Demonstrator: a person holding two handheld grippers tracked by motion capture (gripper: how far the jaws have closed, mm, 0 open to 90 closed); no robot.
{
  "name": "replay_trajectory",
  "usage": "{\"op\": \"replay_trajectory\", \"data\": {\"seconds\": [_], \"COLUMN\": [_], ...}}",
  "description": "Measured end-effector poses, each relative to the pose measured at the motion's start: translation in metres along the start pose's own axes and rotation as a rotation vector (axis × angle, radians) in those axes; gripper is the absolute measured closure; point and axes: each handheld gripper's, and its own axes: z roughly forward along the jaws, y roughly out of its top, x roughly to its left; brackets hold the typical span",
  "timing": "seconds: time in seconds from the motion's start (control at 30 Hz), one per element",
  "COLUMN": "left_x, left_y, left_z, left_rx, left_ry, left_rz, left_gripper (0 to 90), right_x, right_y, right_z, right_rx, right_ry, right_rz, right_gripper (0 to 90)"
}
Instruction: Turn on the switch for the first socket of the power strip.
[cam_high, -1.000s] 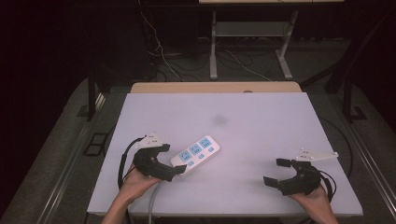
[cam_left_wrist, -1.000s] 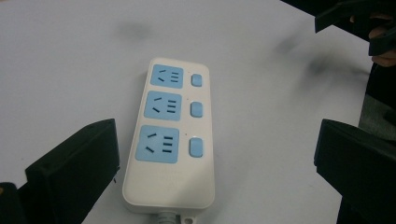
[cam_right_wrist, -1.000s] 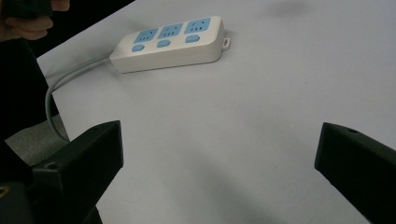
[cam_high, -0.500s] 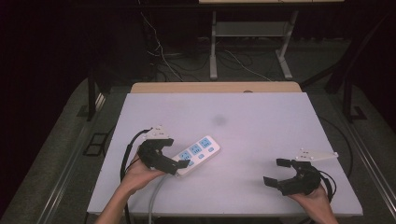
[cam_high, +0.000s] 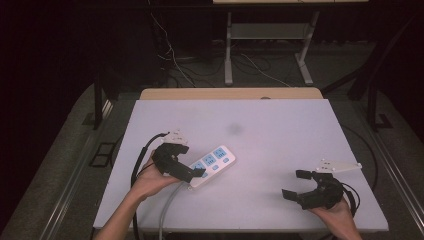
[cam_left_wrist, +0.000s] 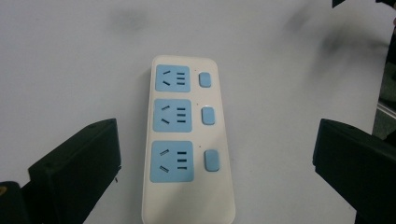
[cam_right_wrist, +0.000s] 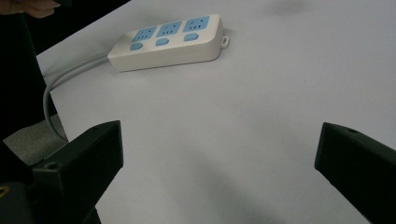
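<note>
A white power strip with three blue sockets and three blue switches lies left of centre on the white table. Its grey cable runs off the near edge. My left gripper is open, its jaws standing on either side of the strip's cable end. In the left gripper view the power strip lies lengthwise between the wide-apart jaws of the left gripper. My right gripper is open and holds nothing at the near right. In its view the right gripper faces bare table, with the power strip and cable farther off.
A wooden board edge lines the table's far side. Beyond it, desk legs and loose cables lie on the dark floor. A faint grey smudge marks the table's middle.
My left gripper has moved forward and right, from beside the strip's cable end to over it. The right gripper has stayed where it was.
</note>
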Motion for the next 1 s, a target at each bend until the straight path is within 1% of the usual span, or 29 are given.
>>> {"op": "replay_trajectory", "data": {"seconds": [0.23, 0.33, 0.43, 0.7, 0.77, 0.93, 1.0], "left_x": [0.003, 0.005, 0.006, 0.009, 0.009, 0.008, 0.008], "left_y": [0.004, 0.005, 0.007, 0.006, 0.006, 0.006, 0.006], "left_z": [0.009, 0.013, 0.015, 0.025, 0.027, 0.031, 0.032], "left_rx": [0.047, 0.048, 0.060, 0.107, 0.114, 0.134, 0.134], "left_ry": [-0.007, -0.028, -0.034, -0.029, -0.036, -0.045, -0.047], "left_rz": [0.012, 0.006, 0.011, 0.016, 0.017, 0.028, 0.027], "left_gripper": [0.0, 0.0, 0.3, 2.0, 2.5, 5.5, 7.9], "right_x": [0.000, 0.000, 0.000, 0.000, 0.001, 0.001, 0.001], "right_y": [0.000, 0.000, 0.000, 0.000, 0.000, 0.000, 0.000], "right_z": [0.001, 0.001, 0.001, 0.002, 0.003, 0.004, 0.005], "right_rx": [0.004, 0.005, 0.009, 0.012, 0.012, 0.019, 0.019], "right_ry": [0.001, 0.001, 0.002, 0.003, 0.006, 0.007, 0.009], "right_rz": [-0.004, -0.005, -0.006, -0.010, -0.008, -0.011, -0.013], "right_gripper": [0.6, 0.6, 0.6, 0.6, 0.6, 0.6, 0.6]}}
